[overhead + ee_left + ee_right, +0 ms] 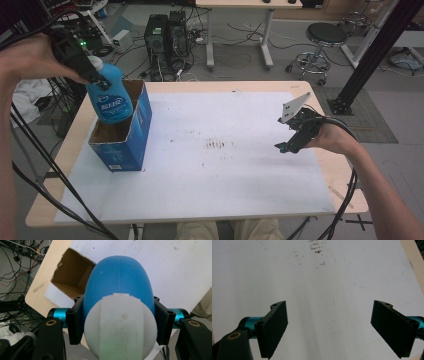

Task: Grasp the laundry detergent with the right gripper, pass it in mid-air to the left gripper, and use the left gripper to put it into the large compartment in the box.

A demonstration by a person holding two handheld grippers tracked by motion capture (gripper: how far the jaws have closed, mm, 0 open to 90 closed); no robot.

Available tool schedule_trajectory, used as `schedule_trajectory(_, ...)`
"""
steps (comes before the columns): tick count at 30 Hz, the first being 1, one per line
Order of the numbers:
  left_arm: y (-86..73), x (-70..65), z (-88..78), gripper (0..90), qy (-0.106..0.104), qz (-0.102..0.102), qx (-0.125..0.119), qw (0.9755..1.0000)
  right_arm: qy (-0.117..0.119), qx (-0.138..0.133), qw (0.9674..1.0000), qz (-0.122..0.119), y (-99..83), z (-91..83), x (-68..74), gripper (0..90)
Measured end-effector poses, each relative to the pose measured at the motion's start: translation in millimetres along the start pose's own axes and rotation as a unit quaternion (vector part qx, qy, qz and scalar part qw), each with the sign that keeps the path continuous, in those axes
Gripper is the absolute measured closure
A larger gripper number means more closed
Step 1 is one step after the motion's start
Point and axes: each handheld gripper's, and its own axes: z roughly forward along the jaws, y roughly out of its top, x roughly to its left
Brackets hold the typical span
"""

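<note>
A blue bottle [111, 95] with a white cap hangs with its lower end inside the open top of a blue cardboard box [134, 131] at the table's left. My left gripper [92, 75] is shut on the bottle near its cap. In the left gripper view the bottle [118, 287] points down toward the box's brown inside [71, 275], black jaws pressed on both its sides. My right gripper [287, 146] hovers low over the white sheet at the right, open and holding nothing. Its black pads [274, 327] stand wide apart over the bare sheet.
A white sheet [210, 165] with brown stains [217, 145] covers most of the wooden table [345, 185]. Computer towers [165, 35], cables, a stool [325, 37] and a second table stand on the floor beyond the far edge.
</note>
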Motion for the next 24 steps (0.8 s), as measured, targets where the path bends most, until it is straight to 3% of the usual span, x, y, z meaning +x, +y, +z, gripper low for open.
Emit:
schedule_trajectory(10,-7.2,0.5,34.4,38.3,-0.013,0.006,0.023,0.9996,-0.002,0.006,1.0000,0.002,-1.0,-1.2,1.0,13.4)
schedule_trajectory(24,-25.8,-1.7,100.4,38.3,-0.040,0.023,0.050,0.9977,-0.003,0.013,0.9999,-0.004,1.1,1.1,3.6,13.4)
